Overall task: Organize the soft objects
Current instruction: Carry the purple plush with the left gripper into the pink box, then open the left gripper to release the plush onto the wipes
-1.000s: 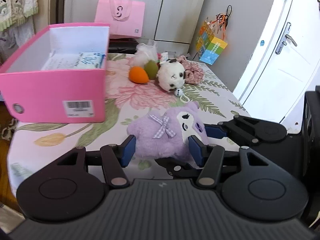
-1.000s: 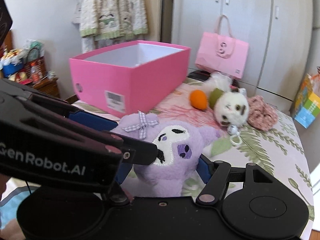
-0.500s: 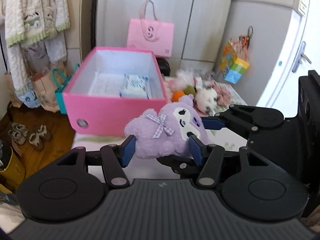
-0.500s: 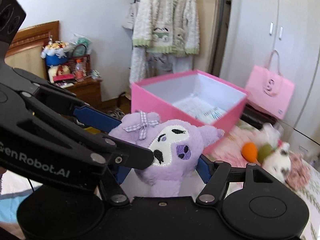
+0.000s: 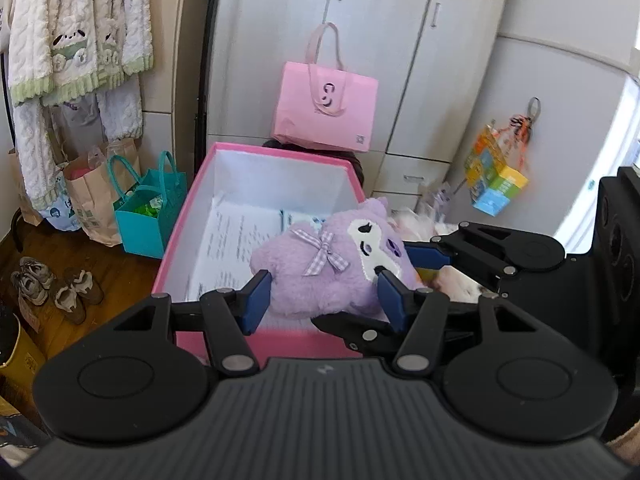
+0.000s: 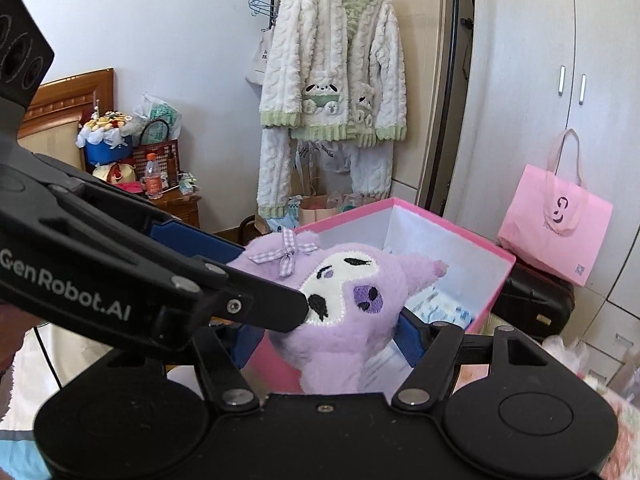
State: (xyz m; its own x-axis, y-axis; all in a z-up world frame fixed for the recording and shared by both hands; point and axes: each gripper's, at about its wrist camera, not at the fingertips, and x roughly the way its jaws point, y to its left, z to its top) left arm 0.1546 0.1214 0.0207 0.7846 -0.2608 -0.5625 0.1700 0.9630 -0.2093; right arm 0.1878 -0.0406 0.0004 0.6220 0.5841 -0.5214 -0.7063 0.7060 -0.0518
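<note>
both grippers carry the purple plush (image 5: 332, 268) together, held above the open pink box (image 5: 276, 168): the left gripper (image 5: 326, 300) has its jaws closed on the plush's body, and the right gripper (image 6: 332, 336) has its jaws closed on the lower part below the face. to finish this step well, i would bring the plush further over the middle of the box, lower it until it rests on the papers (image 5: 236, 240) lining the bottom, then open both sets of jaws together so the soft body drops flat and does not snag on the box's near wall. the left wrist view looks down into the box and shows its floor and the paper bags (image 5: 120, 208) on the floor to the box's left; the right wrist view hides most of the floor behind the plush but shows the face (image 6: 344, 284), and the cardigan (image 6: 332, 72) hanging beyond the box.
</note>
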